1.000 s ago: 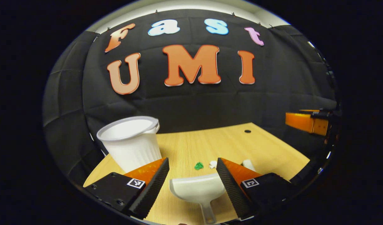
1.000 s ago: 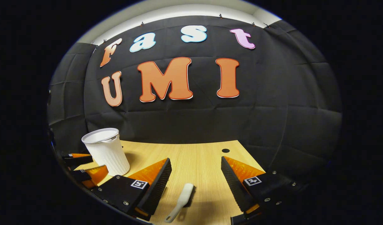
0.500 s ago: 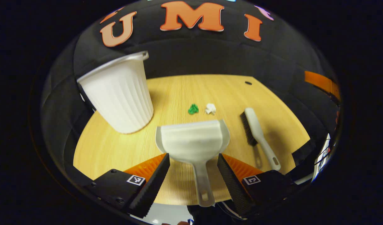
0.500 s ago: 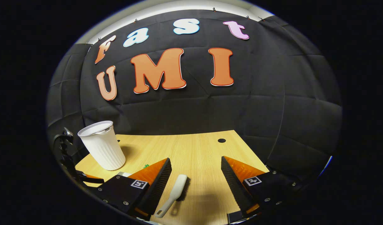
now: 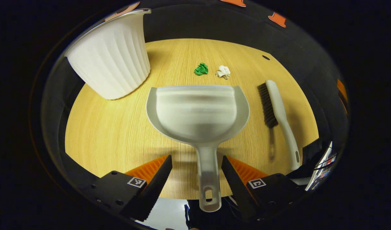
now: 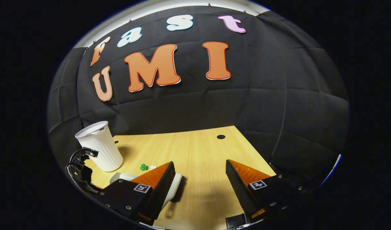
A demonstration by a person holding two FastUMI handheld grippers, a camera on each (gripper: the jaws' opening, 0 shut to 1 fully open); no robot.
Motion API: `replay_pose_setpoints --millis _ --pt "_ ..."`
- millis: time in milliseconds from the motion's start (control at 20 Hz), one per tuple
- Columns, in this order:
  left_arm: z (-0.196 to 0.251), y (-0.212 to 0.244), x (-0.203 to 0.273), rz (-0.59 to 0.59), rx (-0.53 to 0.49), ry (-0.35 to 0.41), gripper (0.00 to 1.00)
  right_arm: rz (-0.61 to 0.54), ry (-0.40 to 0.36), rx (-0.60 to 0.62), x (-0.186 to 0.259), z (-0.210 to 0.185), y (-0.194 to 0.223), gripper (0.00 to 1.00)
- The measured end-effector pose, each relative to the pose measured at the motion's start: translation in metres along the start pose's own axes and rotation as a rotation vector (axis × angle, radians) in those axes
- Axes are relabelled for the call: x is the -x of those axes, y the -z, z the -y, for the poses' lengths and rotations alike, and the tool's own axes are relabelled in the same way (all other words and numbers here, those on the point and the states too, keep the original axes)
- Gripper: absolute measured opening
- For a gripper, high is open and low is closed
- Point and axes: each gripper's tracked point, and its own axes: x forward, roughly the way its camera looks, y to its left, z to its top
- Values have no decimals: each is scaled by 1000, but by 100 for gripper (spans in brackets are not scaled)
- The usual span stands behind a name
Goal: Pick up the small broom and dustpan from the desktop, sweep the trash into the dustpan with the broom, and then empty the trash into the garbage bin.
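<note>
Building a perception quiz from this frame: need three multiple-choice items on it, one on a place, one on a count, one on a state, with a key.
1. The broom lies where, in the left gripper view?
A. right of the dustpan
B. inside the garbage bin
C. across the dustpan

2. Trash pieces on the desktop?
A. one
B. two
C. four

3. The left gripper is:
A. shut on the broom
B. shut on the bin
C. open, straddling the dustpan handle

Key: 1 A, bare wood between them; 2 B, a green scrap and a white scrap; 3 C, gaps flank the handle.
</note>
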Motion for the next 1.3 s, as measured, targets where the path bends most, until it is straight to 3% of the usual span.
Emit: replay_pose_setpoints --millis 300,400,450,550,700,900,1150,1300 --pt "1 2 8 -79 -31 -4 100 -17 -17 -3 -9 0 1 95" --pt "5 4 5 -100 -14 -5 94 -22 -25 -1 -13 -2 2 96" --pt "6 4 5 -101 -1 -6 77 -23 -27 4 -14 -2 3 96" --pt "7 1 2 -94 15 -10 54 -28 -37 6 -15 -5 4 96" --pt "10 2 5 -108 15 8 39 -75 -84 -3 -19 -18 14 96" --pt "8 -5 5 -81 38 20 33 -243 -149 -3 -23 -44 56 96" --pt "8 -33 7 -19 57 93 31 -576 -201 -13 -15 -83 140 96" --pt "9 -47 15 33 -8 88 31 -682 -157 12 -12 -84 173 96"
